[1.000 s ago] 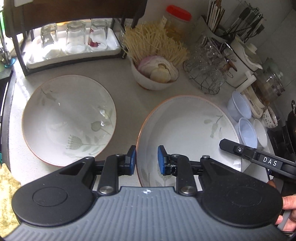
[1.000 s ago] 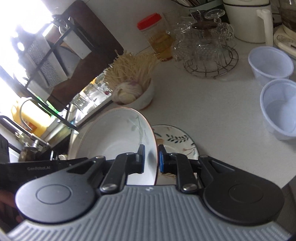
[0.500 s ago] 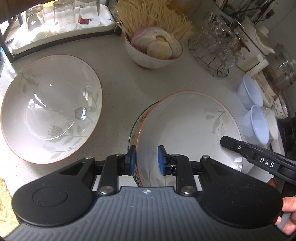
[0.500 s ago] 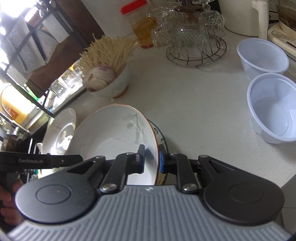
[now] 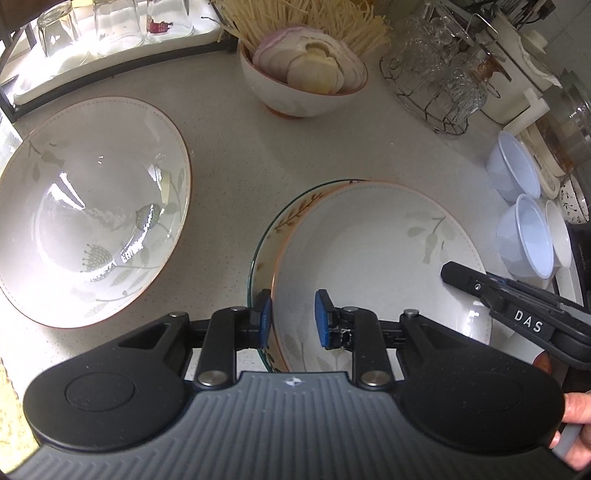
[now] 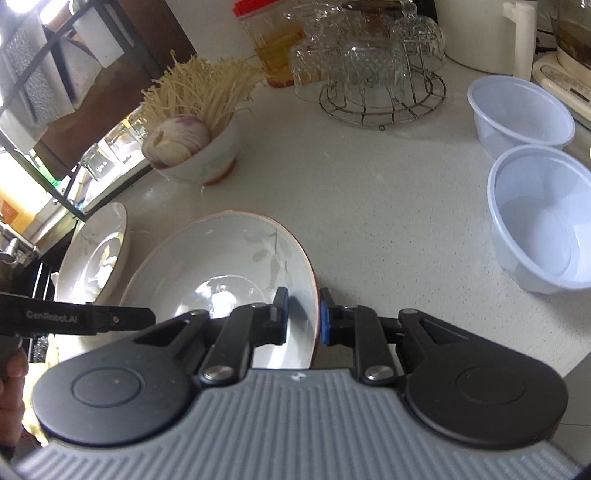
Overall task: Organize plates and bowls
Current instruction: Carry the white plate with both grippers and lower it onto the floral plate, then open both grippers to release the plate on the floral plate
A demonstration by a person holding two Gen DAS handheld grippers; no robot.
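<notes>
A white leaf-patterned bowl (image 5: 376, 258) sits on a green-rimmed patterned plate (image 5: 291, 218). My left gripper (image 5: 291, 319) straddles the bowl's left rim with its jaws slightly apart. My right gripper (image 6: 303, 314) straddles the bowl's (image 6: 221, 266) right rim, pads close on either side; it shows in the left wrist view (image 5: 517, 314). A second matching white bowl (image 5: 88, 206) lies on the counter to the left, also in the right wrist view (image 6: 96, 254).
A bowl of onion and enoki mushrooms (image 5: 306, 81) stands behind. A wire rack of glasses (image 5: 439, 81) is at the back right. Clear plastic bowls (image 6: 543, 218) sit at the right. A tray of upturned glasses (image 5: 103, 29) is at the back left.
Both grippers lowered the held bowl onto the patterned plate. The left gripper's jaws have opened a little around the rim.
</notes>
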